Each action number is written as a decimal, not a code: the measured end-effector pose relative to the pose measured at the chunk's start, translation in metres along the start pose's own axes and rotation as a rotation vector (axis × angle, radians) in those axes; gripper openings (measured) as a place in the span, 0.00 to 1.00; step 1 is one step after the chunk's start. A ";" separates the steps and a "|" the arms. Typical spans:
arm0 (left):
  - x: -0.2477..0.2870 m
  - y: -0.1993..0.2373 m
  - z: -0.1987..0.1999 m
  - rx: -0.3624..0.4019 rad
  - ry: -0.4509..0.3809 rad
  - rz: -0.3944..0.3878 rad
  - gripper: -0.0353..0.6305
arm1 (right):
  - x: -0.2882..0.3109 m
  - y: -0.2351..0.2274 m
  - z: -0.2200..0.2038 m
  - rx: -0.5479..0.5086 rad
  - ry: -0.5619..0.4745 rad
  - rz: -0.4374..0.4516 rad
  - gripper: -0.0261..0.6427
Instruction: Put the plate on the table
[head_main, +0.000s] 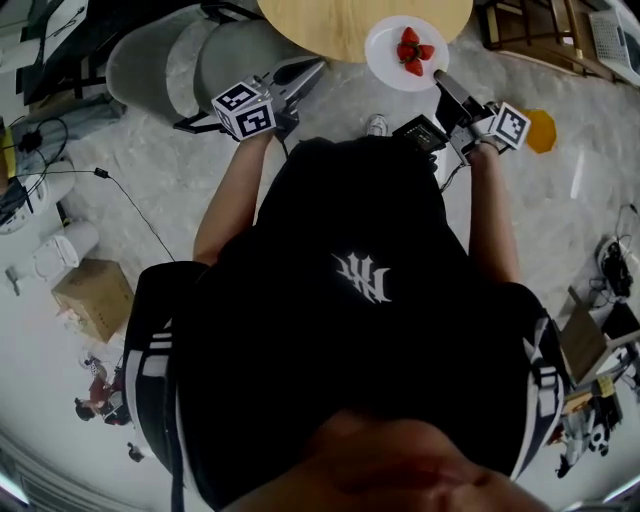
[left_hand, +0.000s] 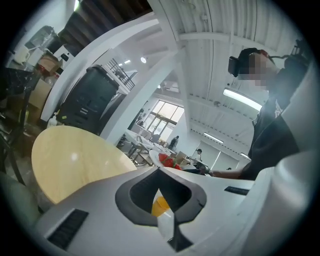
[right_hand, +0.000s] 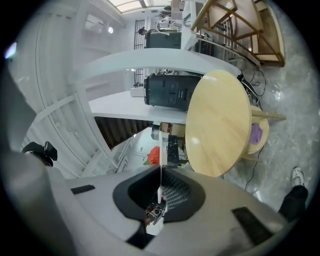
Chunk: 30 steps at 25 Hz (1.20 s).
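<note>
Plate (head_main: 385, 45) (stiff, likely breakable, strawberries (head_main: 412, 50) loose) is pinched by its rim in right gripper (head_main: 443, 84), upper right; left gripper (head_main: 298, 78) closed, empty.

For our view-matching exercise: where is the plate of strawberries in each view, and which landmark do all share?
Head view: plate at top, right of centre, at the round wooden table's edge.
Left gripper view: plate near centre, just above the jaws.
Right gripper view: plate edge-on, clamped between the jaws.
Shared landmark: the round wooden table.
</note>
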<state>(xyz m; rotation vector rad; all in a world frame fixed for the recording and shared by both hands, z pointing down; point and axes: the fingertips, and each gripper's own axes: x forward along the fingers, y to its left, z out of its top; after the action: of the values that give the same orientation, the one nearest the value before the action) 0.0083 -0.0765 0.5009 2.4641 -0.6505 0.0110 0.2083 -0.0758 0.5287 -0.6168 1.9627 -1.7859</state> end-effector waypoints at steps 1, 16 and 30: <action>0.006 0.005 0.004 -0.004 -0.001 0.007 0.05 | 0.003 -0.001 0.009 -0.003 0.006 0.001 0.05; 0.035 0.105 0.055 -0.043 -0.041 0.064 0.05 | 0.085 -0.024 0.082 0.054 0.030 0.000 0.05; 0.057 0.190 0.088 -0.065 -0.024 -0.077 0.05 | 0.144 -0.022 0.113 -0.008 -0.018 -0.118 0.05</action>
<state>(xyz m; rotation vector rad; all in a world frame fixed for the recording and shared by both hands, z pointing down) -0.0396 -0.2850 0.5385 2.4277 -0.5576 -0.0691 0.1569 -0.2519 0.5397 -0.7628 1.9590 -1.8353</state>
